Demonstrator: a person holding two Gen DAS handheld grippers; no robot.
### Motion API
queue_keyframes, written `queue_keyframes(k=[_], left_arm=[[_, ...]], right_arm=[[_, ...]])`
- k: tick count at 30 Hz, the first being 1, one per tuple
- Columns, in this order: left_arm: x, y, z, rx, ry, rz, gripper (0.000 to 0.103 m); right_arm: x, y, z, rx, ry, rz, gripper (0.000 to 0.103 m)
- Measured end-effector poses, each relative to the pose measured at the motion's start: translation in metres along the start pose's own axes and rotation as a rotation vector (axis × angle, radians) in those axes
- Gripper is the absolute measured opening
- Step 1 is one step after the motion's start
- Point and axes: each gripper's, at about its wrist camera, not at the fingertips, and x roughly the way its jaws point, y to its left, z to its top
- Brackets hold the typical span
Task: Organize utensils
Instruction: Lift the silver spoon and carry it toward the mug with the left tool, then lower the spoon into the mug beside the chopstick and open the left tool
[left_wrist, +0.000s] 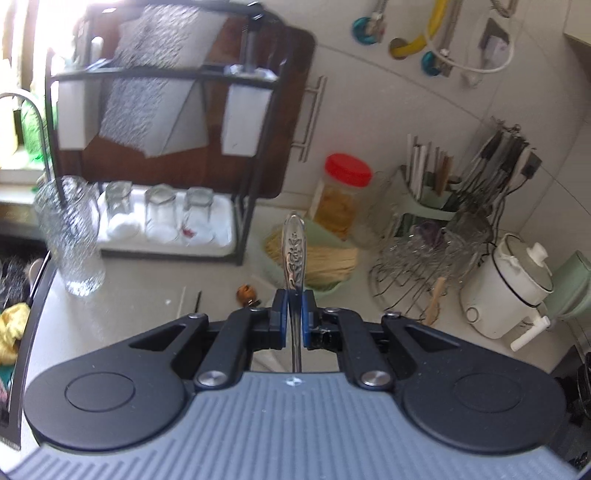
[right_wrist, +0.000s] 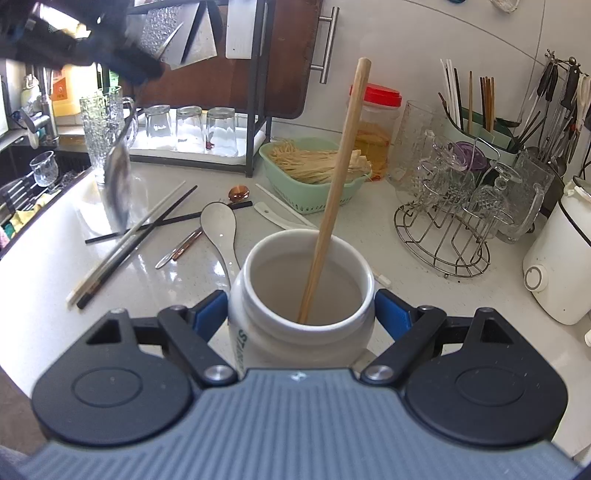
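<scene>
Both grippers grip: left gripper (left_wrist: 293, 314) pinches a metal spoon (left_wrist: 292, 243); right gripper (right_wrist: 301, 317) clasps the white jar (right_wrist: 258, 332).

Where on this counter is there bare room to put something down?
Bare counter lies left of the crossed chopsticks, toward the near edge, and between the white jar and wire glass rack. It is crowded from the white spoon to the green basket.
</scene>
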Motion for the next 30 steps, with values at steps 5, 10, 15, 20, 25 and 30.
queue_keyframes(k=[5,10,15,20,25,30], left_arm=[[-0.001,-0.023,0.015,0.043,-0.025,-0.051,0.009],[-0.001,-0.042,0.022,0.077,-0.039,-0.093,0.009],[0.002,-0.057,0.020,0.112,-0.034,-0.107,0.009],[0.010,-0.059,0.013,0.103,-0.034,-0.116,0.009],[0.018,-0.064,0.003,0.109,-0.019,-0.147,0.009],[0.023,-0.075,-0.004,0.135,-0.017,-0.177,0.009]], right_arm=[[0.001,0.000,0.000,0.005,-0.005,0.002,0.089],[0.001,0.000,-0.002,0.006,-0.012,0.003,0.089],[0.001,0.000,-0.003,0.008,-0.022,0.004,0.089],[0.000,-0.001,-0.003,0.009,-0.027,0.005,0.088],[-0.001,0.000,-0.004,0.011,-0.028,0.004,0.088],[-0.002,0.000,-0.005,0.014,-0.030,0.002,0.088]])
